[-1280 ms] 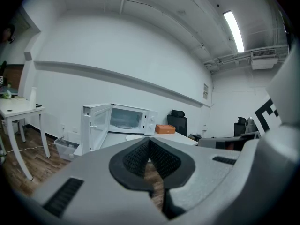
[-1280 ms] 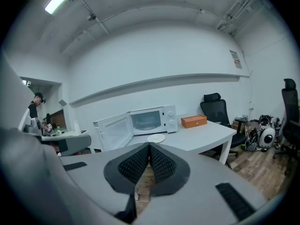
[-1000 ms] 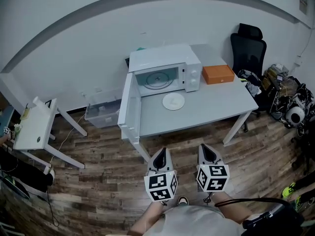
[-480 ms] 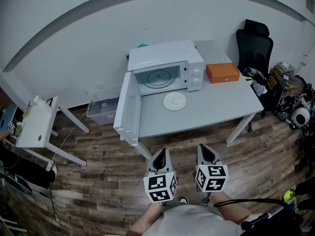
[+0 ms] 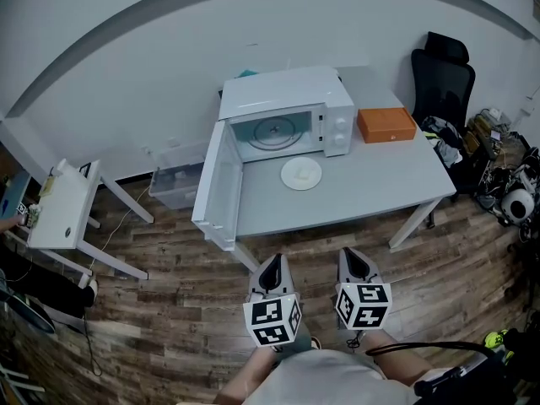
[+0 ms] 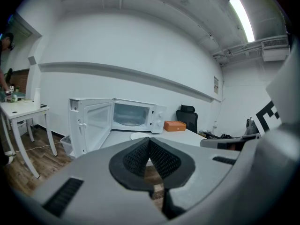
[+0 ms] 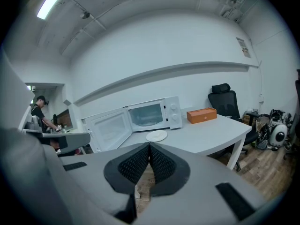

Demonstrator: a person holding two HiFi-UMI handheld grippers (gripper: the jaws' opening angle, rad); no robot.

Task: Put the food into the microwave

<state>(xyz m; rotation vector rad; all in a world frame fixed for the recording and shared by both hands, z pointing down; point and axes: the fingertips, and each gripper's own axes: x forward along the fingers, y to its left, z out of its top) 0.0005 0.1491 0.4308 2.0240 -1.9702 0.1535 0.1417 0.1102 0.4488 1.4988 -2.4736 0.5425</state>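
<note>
Table (image 5: 380,184) edge has drawn nearer; left tongs (image 5: 272,265) and right tongs (image 5: 353,256) pressed together, well short.

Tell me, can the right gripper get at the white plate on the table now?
Probably not from here. The plate lies uncovered on the table before the microwave, nothing over it, but the right gripper hangs short of the table edge, jaws shut. A step forward should do.

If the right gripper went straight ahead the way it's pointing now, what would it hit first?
Likely the front edge of the table, or the white plate past it: the shut right gripper aims just under that plate. Height is unclear; clearing both, it would reach the open microwave.
</note>
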